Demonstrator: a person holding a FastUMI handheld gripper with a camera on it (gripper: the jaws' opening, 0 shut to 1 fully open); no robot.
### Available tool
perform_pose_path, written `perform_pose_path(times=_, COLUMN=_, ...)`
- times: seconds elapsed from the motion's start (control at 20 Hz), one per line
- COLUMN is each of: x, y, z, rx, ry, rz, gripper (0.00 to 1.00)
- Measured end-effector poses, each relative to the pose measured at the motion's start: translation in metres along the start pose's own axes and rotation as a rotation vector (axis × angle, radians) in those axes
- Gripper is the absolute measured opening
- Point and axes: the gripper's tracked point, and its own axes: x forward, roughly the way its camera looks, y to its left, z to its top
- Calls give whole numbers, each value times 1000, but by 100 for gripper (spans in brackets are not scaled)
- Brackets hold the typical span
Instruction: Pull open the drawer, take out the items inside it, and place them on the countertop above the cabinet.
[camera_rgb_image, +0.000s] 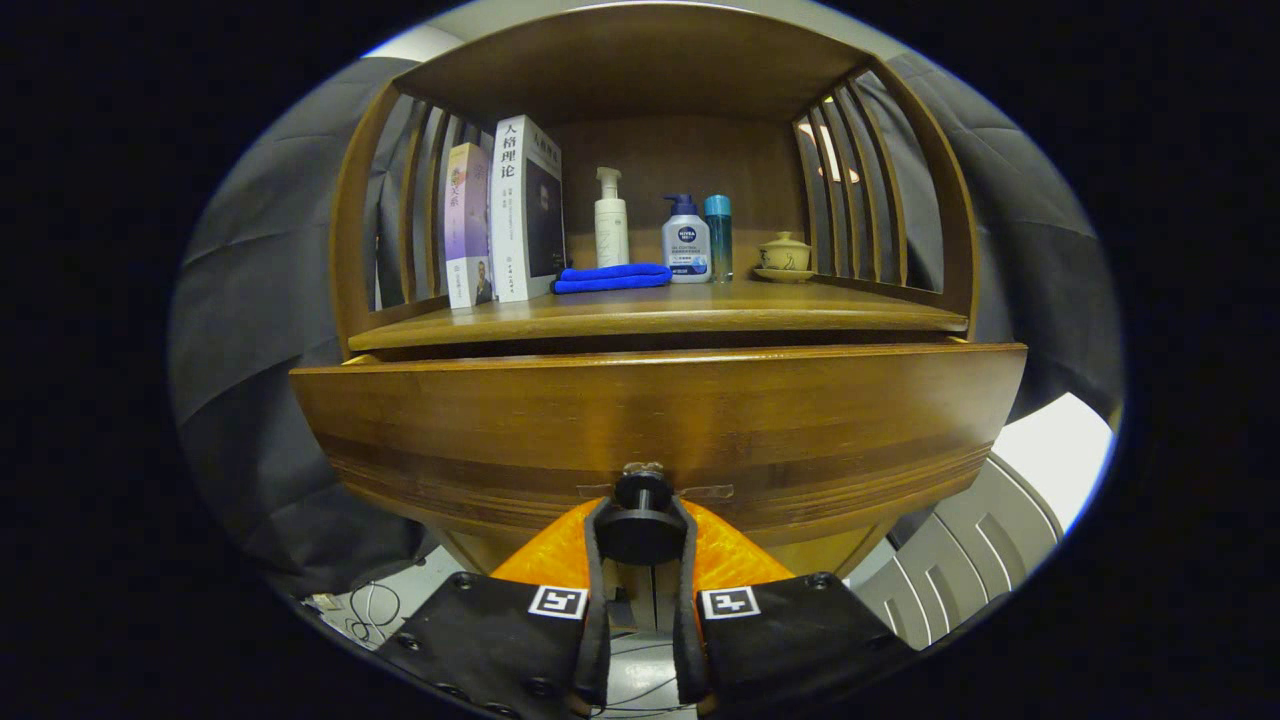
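Note:
A wide wooden drawer front (660, 420) stands out a little from the cabinet, just under the countertop (650, 315). Its black round knob (641, 520) sits low in the middle of the front. My gripper (640, 515) is shut on the knob, one orange finger (560, 555) pressing on each side of it. The drawer's inside is hidden behind its front.
On the countertop stand two books (505, 215), a folded blue cloth (612, 277), a white pump bottle (610, 220), a blue-capped pump bottle (686, 240), a slim teal bottle (718, 235) and a small lidded cup on a saucer (785, 255). Slatted sides and a top board close in the shelf.

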Motion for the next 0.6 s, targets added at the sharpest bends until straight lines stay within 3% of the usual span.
perform_pose_path(times=0.6, x=-65, y=2, z=-31, rx=-14, ry=5, rz=22, gripper=27)
